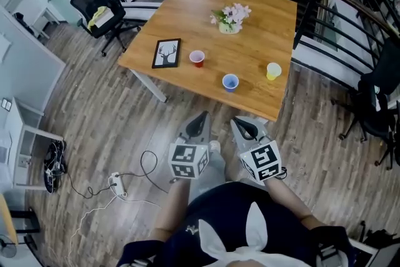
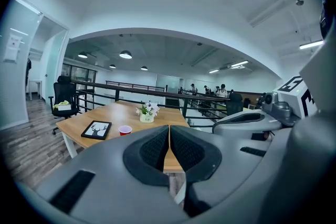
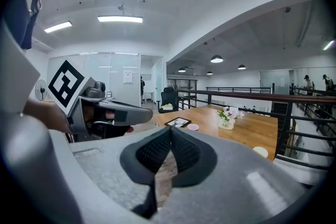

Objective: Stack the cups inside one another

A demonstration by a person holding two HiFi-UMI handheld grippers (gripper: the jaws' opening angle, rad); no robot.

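Note:
Three cups stand apart on the wooden table: a red cup left of centre, a blue cup near the front edge, and a yellow cup to the right. The red cup shows in the left gripper view, and the red cup and the yellow cup in the right gripper view. My left gripper and right gripper are side by side over the floor, short of the table's front edge. Both are shut and empty.
A framed deer picture lies left of the red cup. A vase of flowers stands toward the back. A black railing curves behind and right of the table. Office chairs stand at left and right. Cables lie on the floor.

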